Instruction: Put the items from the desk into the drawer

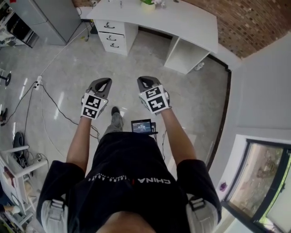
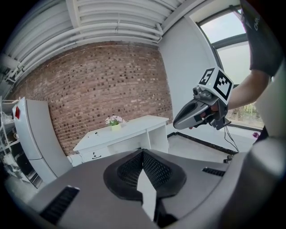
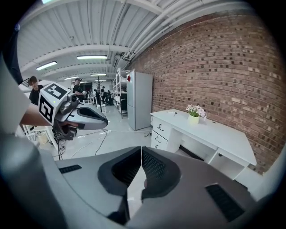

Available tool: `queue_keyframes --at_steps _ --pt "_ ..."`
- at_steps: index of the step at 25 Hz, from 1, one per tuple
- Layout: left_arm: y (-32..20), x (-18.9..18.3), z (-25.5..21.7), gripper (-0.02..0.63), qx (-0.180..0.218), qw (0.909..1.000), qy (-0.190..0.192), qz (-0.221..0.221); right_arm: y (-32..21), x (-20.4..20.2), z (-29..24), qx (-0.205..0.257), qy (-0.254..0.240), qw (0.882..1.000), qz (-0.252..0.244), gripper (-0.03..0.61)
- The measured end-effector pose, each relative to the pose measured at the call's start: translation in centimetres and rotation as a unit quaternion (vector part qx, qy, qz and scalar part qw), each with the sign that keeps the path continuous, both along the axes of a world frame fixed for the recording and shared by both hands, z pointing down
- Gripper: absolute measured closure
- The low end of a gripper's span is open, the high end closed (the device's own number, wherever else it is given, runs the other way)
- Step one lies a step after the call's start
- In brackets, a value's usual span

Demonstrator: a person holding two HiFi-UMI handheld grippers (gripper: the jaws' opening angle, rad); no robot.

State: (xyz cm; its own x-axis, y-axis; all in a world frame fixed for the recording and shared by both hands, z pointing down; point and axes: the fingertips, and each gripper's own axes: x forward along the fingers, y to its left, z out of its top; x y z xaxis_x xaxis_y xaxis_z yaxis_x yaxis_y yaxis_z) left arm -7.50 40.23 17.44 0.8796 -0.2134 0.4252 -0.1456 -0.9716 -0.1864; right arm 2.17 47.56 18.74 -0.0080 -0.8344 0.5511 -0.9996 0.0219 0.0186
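Observation:
A white desk stands across the floor by the brick wall, well ahead of me. Its drawer stack on the left side is closed. On top stand a small potted flower and a few small items too tiny to name. My left gripper and right gripper hang side by side in mid-air over the floor, both shut and empty. The left gripper view shows the desk and the flower beyond its closed jaws. The right gripper view shows the desk and its drawers.
A tall grey cabinet stands left of the desk. Cables and a power strip lie on the floor at left. A white shelf is at lower left, a window at right. A small screen hangs at my waist.

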Motion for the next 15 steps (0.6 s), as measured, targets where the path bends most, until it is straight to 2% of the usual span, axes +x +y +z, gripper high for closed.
queue_keyframes --at_steps 8,15 --pt "-13.5 3.1 -0.7 0.601 -0.012 0.9995 0.006 0.029 -13.0 3.3 -1.4 0.004 -0.004 0.999 0.04 0.561" --pt "-23.4 4.0 -0.7 0.601 -0.017 0.9991 0.004 0.04 -22.5 4.7 -1.7 0.01 -0.015 0.999 0.048 0.561"
